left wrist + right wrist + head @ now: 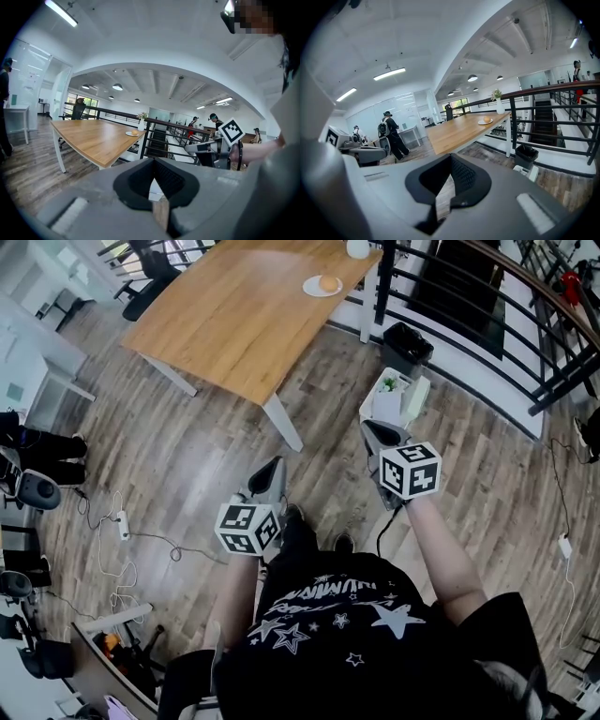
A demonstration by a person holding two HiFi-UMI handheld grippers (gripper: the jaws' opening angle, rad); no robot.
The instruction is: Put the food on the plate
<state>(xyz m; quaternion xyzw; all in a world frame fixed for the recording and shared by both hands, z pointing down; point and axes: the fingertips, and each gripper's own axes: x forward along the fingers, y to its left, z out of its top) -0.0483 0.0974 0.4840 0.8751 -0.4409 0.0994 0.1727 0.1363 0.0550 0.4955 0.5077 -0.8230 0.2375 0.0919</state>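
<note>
Standing on the plank floor (187, 456), well apart from the wooden table (244, 315), we hold a gripper in each hand, both raised in front of us and pointing toward the table. Our left gripper (277, 463) has its jaws drawn together with nothing between them. Its own view shows the two dark pads meeting at the tips, with only floor showing through the slit below. Our right gripper (367, 426) is likewise closed and empty, its tips touching. The food (329, 282), a round orange-brown piece that we cannot name more closely, sits on the small white plate (309, 287) at the far end of the table, near the edge beside the black railing (469, 296). A white vase (357, 247) stands just beyond the plate. On the floor between us and that end of the table, a black bin (408, 343) stands by the railing's base, and a white box (386, 401) lies just ahead of the right gripper's tips. Both grippers are well apart from the plate.
</note>
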